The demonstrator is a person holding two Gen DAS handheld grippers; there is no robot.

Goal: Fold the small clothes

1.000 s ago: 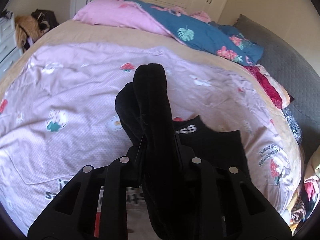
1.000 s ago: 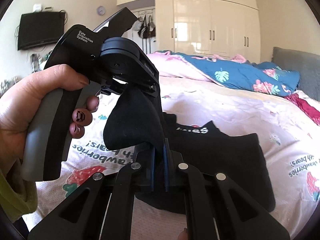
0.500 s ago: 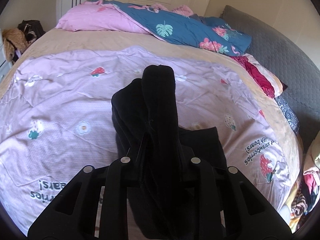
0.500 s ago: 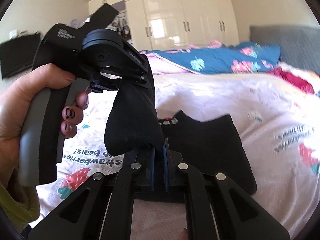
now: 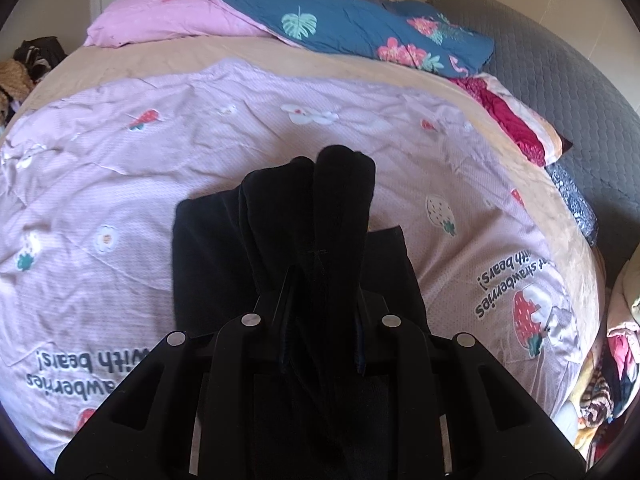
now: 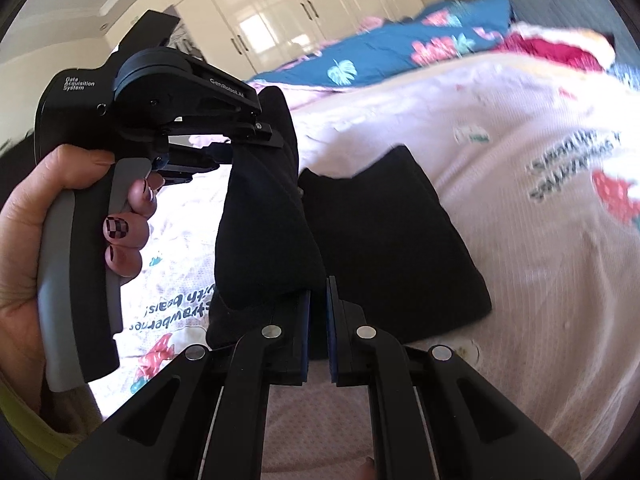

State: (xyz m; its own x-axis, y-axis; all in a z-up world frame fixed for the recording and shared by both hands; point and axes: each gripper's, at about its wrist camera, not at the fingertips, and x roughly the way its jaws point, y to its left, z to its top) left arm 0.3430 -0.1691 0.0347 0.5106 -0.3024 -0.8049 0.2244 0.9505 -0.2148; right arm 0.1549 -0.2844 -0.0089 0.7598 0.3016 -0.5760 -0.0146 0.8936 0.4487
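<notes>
A small black garment (image 5: 208,256) lies on the pink printed bedspread (image 5: 120,168). My left gripper (image 5: 320,320) is shut on a bunched fold of it, which sticks up between the jaws. In the right wrist view the left gripper (image 6: 276,132) holds that fold up above the rest of the black garment (image 6: 384,240), which lies flat on the bedspread (image 6: 520,140). My right gripper (image 6: 318,320) is shut, with the garment's near edge at its tips; the exact hold is hard to see.
A pink pillow (image 5: 168,20) and a blue floral quilt (image 5: 360,20) lie at the head of the bed. A grey headboard cushion (image 5: 568,92) and red bedding (image 5: 512,120) are at the right. White wardrobes (image 6: 320,8) stand behind.
Both grippers have carried the held fold forward over the flat part of the garment, hiding its white lettering. The cameras have tilted lower toward the bed.
</notes>
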